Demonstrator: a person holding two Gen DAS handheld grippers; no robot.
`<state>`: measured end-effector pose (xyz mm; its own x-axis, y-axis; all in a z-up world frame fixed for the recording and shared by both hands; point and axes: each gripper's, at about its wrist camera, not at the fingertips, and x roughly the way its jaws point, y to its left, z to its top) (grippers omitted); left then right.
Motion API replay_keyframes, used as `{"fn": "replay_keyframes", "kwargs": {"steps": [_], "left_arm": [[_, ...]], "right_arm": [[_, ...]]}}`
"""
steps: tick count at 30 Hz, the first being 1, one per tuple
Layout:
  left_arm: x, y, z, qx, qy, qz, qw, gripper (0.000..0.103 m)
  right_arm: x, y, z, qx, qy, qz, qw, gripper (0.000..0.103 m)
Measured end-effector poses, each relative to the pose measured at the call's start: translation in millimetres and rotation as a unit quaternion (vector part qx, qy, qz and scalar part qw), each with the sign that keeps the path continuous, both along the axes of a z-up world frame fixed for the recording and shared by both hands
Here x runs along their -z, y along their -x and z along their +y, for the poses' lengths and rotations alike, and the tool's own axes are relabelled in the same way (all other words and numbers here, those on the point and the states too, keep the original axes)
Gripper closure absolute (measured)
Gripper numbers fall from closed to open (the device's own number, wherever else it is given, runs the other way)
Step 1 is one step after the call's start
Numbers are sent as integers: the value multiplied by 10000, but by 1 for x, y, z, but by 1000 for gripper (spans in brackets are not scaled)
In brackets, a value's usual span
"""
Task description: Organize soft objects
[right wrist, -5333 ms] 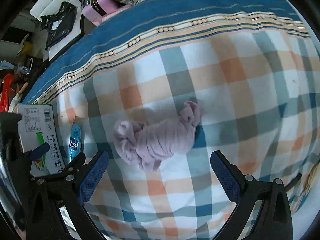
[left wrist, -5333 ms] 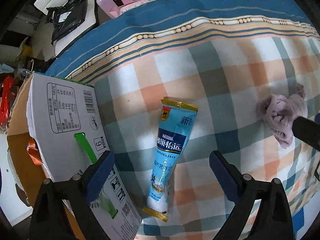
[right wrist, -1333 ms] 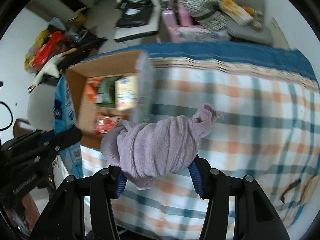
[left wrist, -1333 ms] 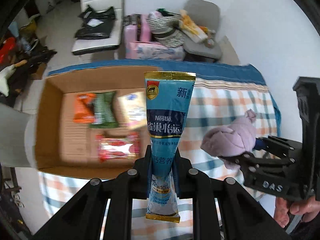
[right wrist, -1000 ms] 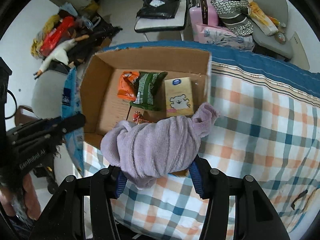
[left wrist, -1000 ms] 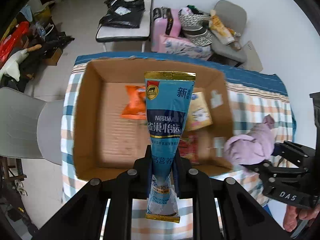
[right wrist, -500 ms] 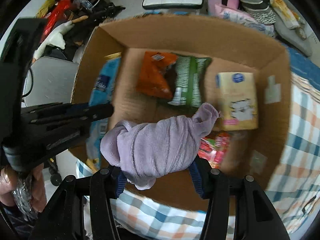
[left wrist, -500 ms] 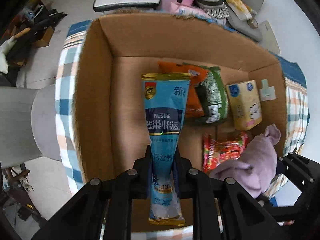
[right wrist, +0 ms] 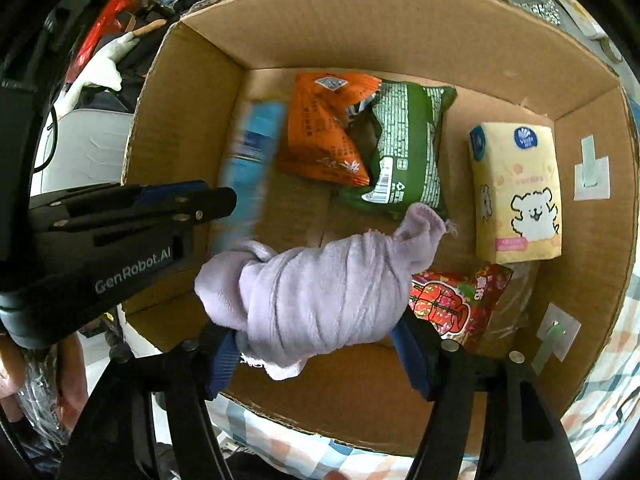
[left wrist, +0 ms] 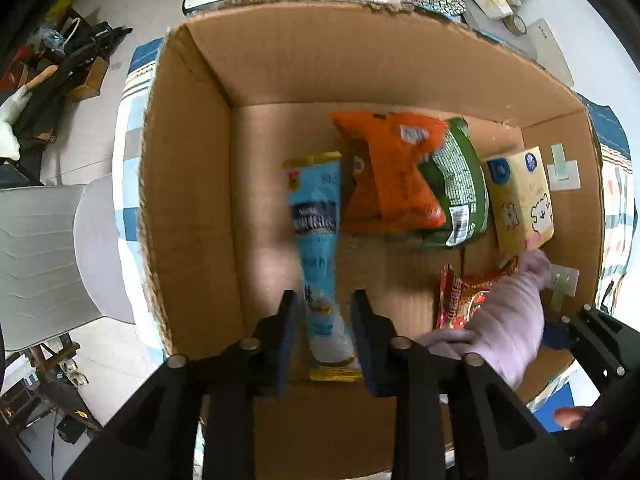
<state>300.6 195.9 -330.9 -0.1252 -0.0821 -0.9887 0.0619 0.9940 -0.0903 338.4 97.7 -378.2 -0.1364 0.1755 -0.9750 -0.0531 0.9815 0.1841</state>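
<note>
An open cardboard box [left wrist: 188, 184] fills both views. My left gripper [left wrist: 324, 316] hangs over its left half, jaws parted a little, and the blue Nestle pouch [left wrist: 318, 236] is blurred between and below the fingers, apparently loose. The pouch also shows blurred in the right wrist view [right wrist: 248, 152]. My right gripper [right wrist: 316, 340] is shut on a rolled lilac towel [right wrist: 316, 280] and holds it above the box floor, over a red snack packet [right wrist: 456, 300]. The towel also shows in the left wrist view [left wrist: 508, 320].
In the box lie an orange snack bag [right wrist: 324, 128], a green snack bag [right wrist: 404, 148] and a yellow tissue pack [right wrist: 516, 192]. The box sits on a checked blanket [right wrist: 608, 400]. A grey chair [left wrist: 44, 256] stands left of the box.
Both grippers have moved lower into the box. My left gripper has opened and the blue pouch has slipped down out of its grip. The right gripper still holds the towel.
</note>
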Motion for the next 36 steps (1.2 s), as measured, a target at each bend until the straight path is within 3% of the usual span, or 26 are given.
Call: {"fn": "replay_keyframes", "kwargs": {"steps": [2, 5, 6, 11, 13, 17, 21, 36], "left_arm": [[-1, 0, 2, -114, 40, -15, 9999, 77], [-8, 1, 7, -253, 109, -93, 9996, 70], [-10, 1, 8, -286, 120, -128, 9994, 68], [-30, 8, 14, -484, 46, -430, 9979, 23], [-38, 14, 16, -540, 21, -587, 9968, 17], [-56, 31, 15, -665, 18, -938, 9934, 11], [-71, 50, 12, -806, 42, -1223, 9892, 10], [-122, 94, -8, -864, -230, -2033, 9750, 10]], "right_arm": [[0, 2, -1, 2, -14, 8, 10000, 25], [-4, 4, -1, -38, 14, -47, 10000, 5], [-7, 5, 0, -60, 29, -77, 9999, 4], [-27, 11, -7, -37, 288, -314, 9991, 3], [-35, 17, -14, 42, 414, -423, 9982, 0], [-50, 27, -29, 246, 809, -675, 9941, 0], [-63, 38, -47, 473, 997, -844, 9903, 0], [-98, 68, -63, 837, 1336, -1359, 9781, 0]]}}
